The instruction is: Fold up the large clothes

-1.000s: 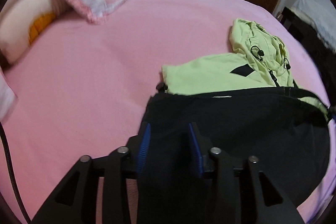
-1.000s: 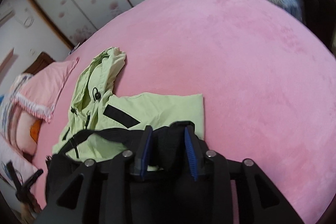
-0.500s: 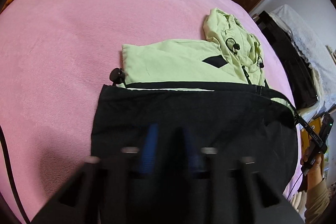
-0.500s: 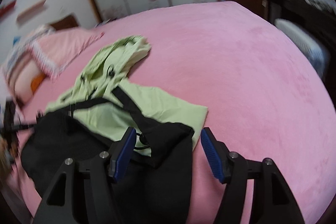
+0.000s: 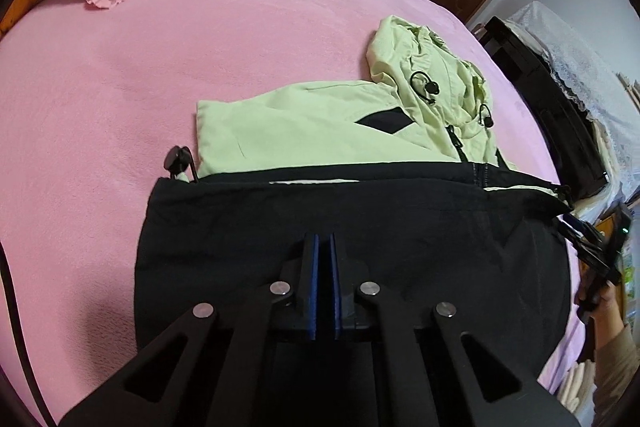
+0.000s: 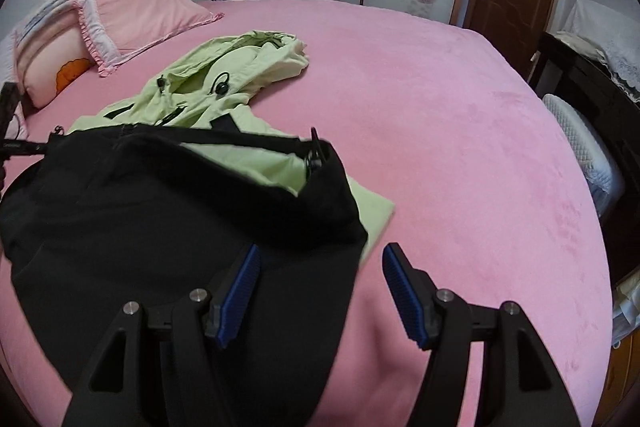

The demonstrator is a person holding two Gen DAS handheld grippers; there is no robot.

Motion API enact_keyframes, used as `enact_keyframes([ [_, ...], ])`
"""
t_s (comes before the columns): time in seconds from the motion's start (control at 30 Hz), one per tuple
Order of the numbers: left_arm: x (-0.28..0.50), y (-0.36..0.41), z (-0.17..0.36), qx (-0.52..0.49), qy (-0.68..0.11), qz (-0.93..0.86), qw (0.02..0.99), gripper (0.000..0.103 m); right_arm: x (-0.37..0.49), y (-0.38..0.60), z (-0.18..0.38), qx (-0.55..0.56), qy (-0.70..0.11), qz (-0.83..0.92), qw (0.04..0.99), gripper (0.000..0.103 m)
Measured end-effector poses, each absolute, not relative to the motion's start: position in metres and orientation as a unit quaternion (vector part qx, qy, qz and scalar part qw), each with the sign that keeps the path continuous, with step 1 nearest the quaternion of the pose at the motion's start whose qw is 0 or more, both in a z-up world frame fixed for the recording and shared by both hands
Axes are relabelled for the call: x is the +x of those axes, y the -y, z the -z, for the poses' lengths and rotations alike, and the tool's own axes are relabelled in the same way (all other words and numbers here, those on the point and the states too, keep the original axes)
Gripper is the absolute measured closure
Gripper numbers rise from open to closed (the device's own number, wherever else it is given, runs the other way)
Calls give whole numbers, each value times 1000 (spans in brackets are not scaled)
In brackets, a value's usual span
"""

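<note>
jacket [image 5: 304, 131] folded on pink bed [image 5: 120, 87], frame centre | left gripper [image 5: 323, 267] fingers together, apparently pinching black cloth | right gripper [image 6: 318, 267] fingers apart, just opened, clear of jacket

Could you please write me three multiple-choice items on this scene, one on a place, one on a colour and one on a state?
1. Where does the lime-green and black hooded jacket lie?
A. on the pink bedspread
B. on a chair
C. on the floor

2. What colour is the frilled pillow at the head of the bed?
A. blue
B. pink
C. grey

3. How do the right gripper's jaws stand?
A. shut on a sleeve
B. shut on nothing
C. open

Answers:
1 A, pink cloth surrounds the jacket.
2 B, it nearly matches the bedspread.
3 C, its blue pads stand wide apart, pressing nothing.
</note>
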State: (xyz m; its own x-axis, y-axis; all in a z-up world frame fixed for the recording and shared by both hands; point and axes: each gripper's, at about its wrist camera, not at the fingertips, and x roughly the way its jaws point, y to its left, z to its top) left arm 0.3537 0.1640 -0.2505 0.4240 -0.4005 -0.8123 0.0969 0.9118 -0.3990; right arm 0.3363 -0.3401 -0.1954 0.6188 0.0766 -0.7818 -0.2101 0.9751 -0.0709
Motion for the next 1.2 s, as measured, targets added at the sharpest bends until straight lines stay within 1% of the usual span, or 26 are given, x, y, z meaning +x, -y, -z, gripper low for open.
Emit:
enact_keyframes([
  [0.1, 352, -176, 253, -169, -519, 153, 824, 97, 355, 335, 201, -75, -435, -83, 894, 39],
  [0.17, 350, -183, 255, -171, -520, 151, 823, 91, 369, 335, 206, -58, -444, -86, 890, 39],
  [0.23, 349, -190, 259, -175, -526, 155, 818, 83, 376, 338, 210, -35, -449, -91, 888, 39],
  [0.33, 348, -199, 265, -188, -529, 154, 813, 82, 381, 345, 214, 6, -450, -104, 887, 40],
  [0.37, 349, -203, 266, -196, -527, 154, 813, 82, 381, 346, 215, 12, -447, -105, 888, 45],
  [0.4, 350, -204, 267, -203, -524, 153, 813, 82, 379, 349, 215, 17, -445, -104, 890, 59],
  [0.43, 352, -205, 268, -208, -520, 149, 815, 84, 377, 352, 215, 21, -445, -103, 889, 69],
  [0.47, 353, -206, 267, -208, -514, 137, 821, 90, 376, 354, 216, 29, -447, -107, 888, 81],
  [0.5, 354, -205, 265, -205, -506, 127, 828, 101, 373, 356, 216, 36, -447, -108, 887, 84],
  [0.6, 353, -192, 250, -167, -479, 90, 857, 103, 359, 349, 210, 14, -430, -92, 898, 89],
  [0.67, 349, -178, 236, -119, -468, 54, 874, 103, 348, 345, 203, 8, -414, -78, 907, 91],
  [0.83, 339, -157, 190, -50, -419, 2, 907, 103, 320, 344, 175, 33, -357, -52, 932, 92],
  [0.97, 349, -143, 158, 1, -376, -10, 926, 103, 317, 339, 156, 30, -331, -31, 943, 93],
  [1.0, 354, -143, 154, 0, -379, -4, 925, 103, 319, 337, 152, 28, -326, -28, 945, 93],
  [1.1, 371, -152, 159, -30, -427, 35, 903, 103, 327, 333, 147, 31, -326, -28, 945, 93],
  [1.17, 379, -164, 172, -57, -466, 61, 881, 96, 330, 333, 148, 32, -330, -31, 943, 93],
  [1.2, 380, -171, 179, -69, -481, 70, 871, 86, 331, 334, 148, 33, -332, -30, 942, 93],
])
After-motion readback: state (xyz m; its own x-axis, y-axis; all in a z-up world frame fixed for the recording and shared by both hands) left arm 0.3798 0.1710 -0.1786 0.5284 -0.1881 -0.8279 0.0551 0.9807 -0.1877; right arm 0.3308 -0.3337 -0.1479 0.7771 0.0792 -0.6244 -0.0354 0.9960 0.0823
